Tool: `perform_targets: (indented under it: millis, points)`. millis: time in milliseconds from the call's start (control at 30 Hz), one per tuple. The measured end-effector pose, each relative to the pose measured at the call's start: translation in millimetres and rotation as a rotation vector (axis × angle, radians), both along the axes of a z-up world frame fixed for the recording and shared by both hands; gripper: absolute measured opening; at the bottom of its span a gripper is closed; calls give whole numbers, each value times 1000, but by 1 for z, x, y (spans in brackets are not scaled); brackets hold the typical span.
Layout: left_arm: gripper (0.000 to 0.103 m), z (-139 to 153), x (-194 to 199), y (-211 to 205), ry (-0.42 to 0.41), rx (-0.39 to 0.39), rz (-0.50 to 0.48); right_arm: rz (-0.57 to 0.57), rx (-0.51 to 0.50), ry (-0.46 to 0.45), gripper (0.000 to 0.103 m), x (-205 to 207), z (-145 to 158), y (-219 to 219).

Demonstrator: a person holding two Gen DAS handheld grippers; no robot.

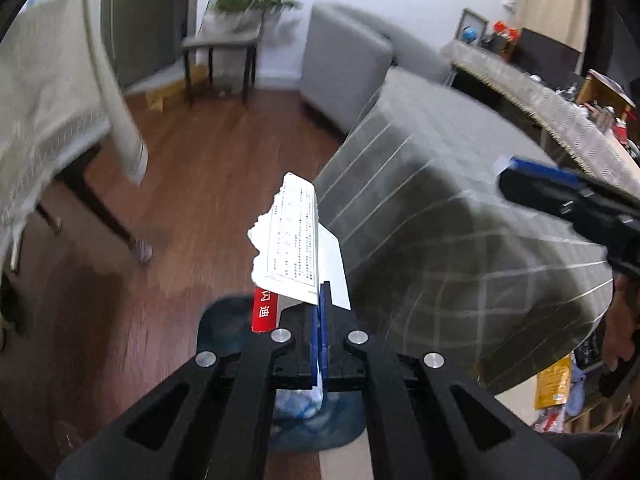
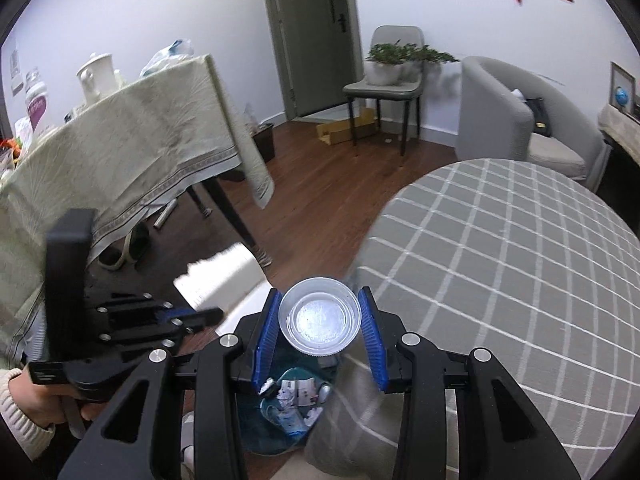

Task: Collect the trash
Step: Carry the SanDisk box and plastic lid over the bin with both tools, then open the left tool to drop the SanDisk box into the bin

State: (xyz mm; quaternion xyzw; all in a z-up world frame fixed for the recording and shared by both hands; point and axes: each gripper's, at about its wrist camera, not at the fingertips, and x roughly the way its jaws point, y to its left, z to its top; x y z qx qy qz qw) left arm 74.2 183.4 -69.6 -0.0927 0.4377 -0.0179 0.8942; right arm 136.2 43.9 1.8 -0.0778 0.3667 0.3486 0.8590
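Clear plastic cup [image 2: 319, 322] gripped in right claw [image 2: 320, 340], printed paper [image 1: 294, 240] pinched in left claw [image 1: 320, 300]; trash bin [image 2: 288, 412] lies directly below both

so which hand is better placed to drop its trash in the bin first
Right, narrowly. The right tool holds the clear plastic cup right over the open blue bin, whose trash shows just below. The left tool pinches torn paper that still reaches out over the wood floor.

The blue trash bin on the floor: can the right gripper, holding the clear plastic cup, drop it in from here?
Probably yes. The right gripper holds the clear plastic cup above the blue trash bin, and nothing lies between them.
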Motion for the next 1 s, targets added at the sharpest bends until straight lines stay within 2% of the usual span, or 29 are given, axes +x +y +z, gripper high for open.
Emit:
perform_targets:
  millis: [233, 400, 433, 467, 533, 733, 900, 1000]
  points:
    - [2, -44, -6, 26, 159, -26, 13, 39, -32, 28, 40, -3, -13, 31]
    - [4, -54, -13, 34, 188, -16, 4, 57, -49, 42, 40, -3, -20, 51]
    - [8, -55, -14, 35, 190, -14, 0, 61, -54, 46, 40, -3, -22, 54]
    - [25, -55, -14, 34, 192, -14, 0, 65, -61, 51, 40, -3, -25, 58]
    - [44, -54, -15, 39, 184, -19, 4, 74, -74, 65, 40, -3, -32, 64]
    - [51, -40, -21, 54, 125, -39, 30, 98, -120, 105, 40, -3, -52, 79]
    - [72, -18, -27, 66, 38, -34, 82, 117, -156, 151, 40, -4, -72, 90]
    - [72, -8, -30, 72, -3, -28, 106, 126, -176, 180, 40, -4, -84, 95]
